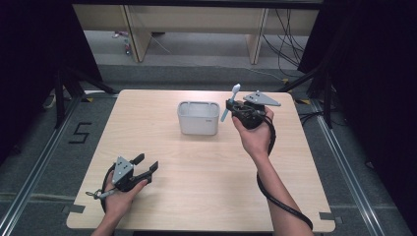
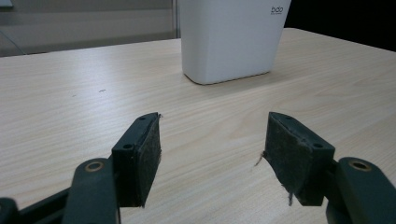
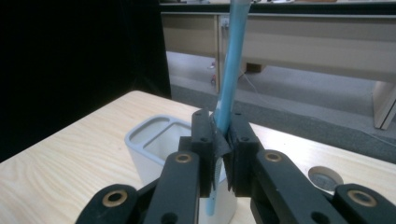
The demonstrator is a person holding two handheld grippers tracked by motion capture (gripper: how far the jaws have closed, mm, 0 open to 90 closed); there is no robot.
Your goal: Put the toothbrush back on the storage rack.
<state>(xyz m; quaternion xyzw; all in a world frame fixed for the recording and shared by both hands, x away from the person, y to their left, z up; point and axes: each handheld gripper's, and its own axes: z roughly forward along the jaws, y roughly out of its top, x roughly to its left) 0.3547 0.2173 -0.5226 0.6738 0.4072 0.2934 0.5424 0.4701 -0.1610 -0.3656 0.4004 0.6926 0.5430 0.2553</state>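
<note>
Your right gripper (image 1: 229, 104) has its jaws clamped on a light blue toothbrush (image 1: 230, 102) beside the white holder (image 1: 197, 118); your left gripper (image 1: 146, 164) rests wide open, empty, on the desk (image 1: 206, 187)

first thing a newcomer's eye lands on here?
Probably the light blue toothbrush clamped upright in the right gripper, raised beside the white holder at the table's far middle. Next, the left gripper near the front left corner, jaws wide apart over bare wood.
</note>
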